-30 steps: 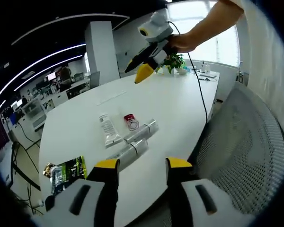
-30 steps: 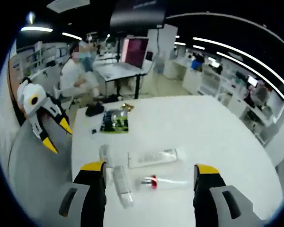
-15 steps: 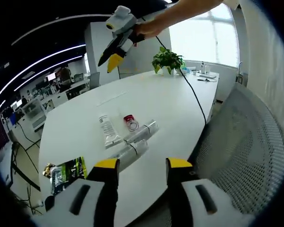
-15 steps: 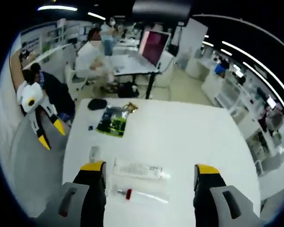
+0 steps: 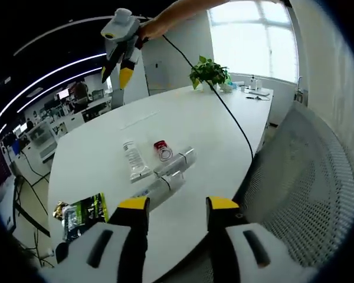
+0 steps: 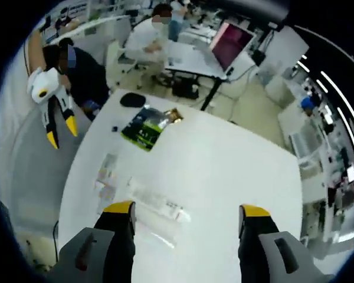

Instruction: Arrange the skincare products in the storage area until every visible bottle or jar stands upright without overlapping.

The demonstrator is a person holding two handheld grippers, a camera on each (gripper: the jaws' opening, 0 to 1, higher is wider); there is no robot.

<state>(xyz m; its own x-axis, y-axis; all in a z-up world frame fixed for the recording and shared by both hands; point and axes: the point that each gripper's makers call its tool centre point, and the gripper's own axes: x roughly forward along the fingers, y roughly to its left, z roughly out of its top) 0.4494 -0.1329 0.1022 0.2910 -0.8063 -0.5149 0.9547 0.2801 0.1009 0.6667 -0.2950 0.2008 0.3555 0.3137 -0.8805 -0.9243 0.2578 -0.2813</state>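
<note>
Both tools are hovering above the white counter (image 5: 212, 130) with jaws standing apart, gripping nothing. The left tool (image 5: 176, 207) is hanging off the counter's near edge; the right tool (image 6: 187, 211) is looking down from high up. The skincare tubes (image 5: 165, 177) and a red-capped jar (image 5: 161, 148) are lying flat together mid-counter, some touching. A green snack packet (image 5: 81, 213) is sitting apart near the edge.

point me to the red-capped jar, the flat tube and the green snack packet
Red-capped jar (image 5: 161, 150), left gripper view, on its red cap.
Flat tube (image 5: 133, 160), left gripper view, mid-body.
Green snack packet (image 6: 145, 127), right gripper view, centre of the wrapper.
</note>
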